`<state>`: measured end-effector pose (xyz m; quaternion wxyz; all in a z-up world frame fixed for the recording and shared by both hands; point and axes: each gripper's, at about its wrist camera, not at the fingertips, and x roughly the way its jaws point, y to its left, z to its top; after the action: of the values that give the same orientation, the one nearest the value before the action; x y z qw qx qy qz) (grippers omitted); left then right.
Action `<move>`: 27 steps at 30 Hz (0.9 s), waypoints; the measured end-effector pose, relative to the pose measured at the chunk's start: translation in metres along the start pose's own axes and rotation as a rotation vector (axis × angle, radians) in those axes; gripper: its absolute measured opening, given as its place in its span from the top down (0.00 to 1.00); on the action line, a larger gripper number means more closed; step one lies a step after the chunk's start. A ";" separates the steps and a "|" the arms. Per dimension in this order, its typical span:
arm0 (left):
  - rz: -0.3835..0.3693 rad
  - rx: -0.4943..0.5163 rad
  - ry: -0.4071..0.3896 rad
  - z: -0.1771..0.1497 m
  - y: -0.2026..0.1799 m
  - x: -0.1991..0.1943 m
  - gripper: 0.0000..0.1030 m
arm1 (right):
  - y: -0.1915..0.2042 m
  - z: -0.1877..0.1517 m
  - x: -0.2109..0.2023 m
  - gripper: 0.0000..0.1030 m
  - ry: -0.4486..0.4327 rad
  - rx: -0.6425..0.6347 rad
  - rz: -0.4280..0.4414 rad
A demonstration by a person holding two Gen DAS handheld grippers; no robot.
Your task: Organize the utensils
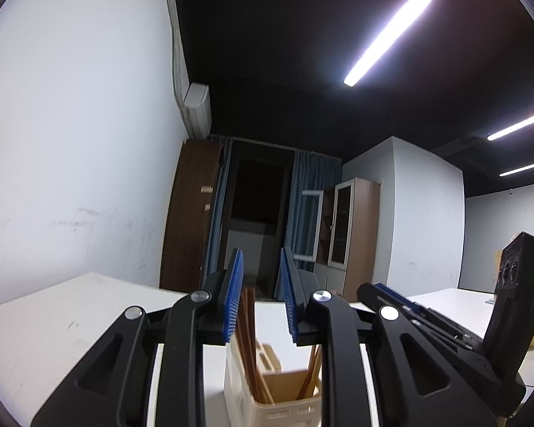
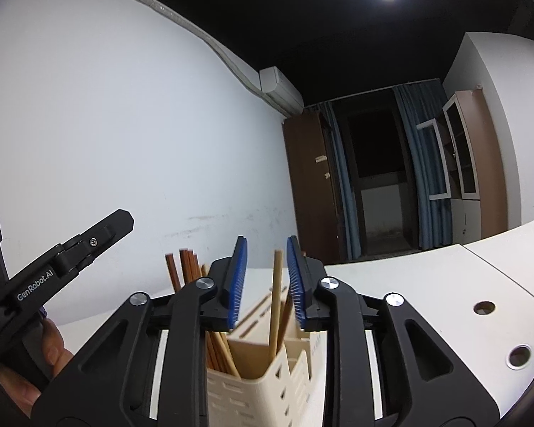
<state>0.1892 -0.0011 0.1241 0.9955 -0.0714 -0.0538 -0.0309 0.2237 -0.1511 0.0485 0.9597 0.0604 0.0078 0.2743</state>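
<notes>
1. Two grippers are in our view, both raised over a cream utensil holder (image 2: 263, 384) that stands on a white table (image 2: 427, 284).
2. We see the left gripper (image 1: 261, 302) with its blue-padded fingers (image 1: 234, 295) spread apart and nothing between them; the holder (image 1: 277, 402) sits just below, dark brown chopsticks (image 1: 249, 334) leaning in its left compartment.
3. We see the right gripper (image 2: 266, 281) with its fingers (image 2: 237, 281) also apart — a pale wooden chopstick (image 2: 276, 302) stands upright in the gap, its lower end down in a holder compartment. We cannot tell whether either pad touches it.
4. From the right wrist view, a bundle of reddish-brown chopsticks (image 2: 185, 267) leans out of the holder's left compartment, and the left gripper (image 2: 99, 235) shows at the left edge, a hand (image 2: 50, 352) wrapped round its grip.
5. A dark wooden cabinet (image 2: 309, 185) and blue curtains (image 2: 420, 163) stand at the far wall — well apart from the table.
</notes>
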 end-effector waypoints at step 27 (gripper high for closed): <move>0.010 0.086 0.380 -0.055 0.003 -0.035 0.27 | -0.003 -0.052 -0.092 0.39 0.327 -0.062 -0.062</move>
<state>0.1601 -0.0041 0.0657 0.9900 -0.0218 0.1344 -0.0367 0.1450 -0.1965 -0.0053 0.9550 -0.0149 0.1572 0.2510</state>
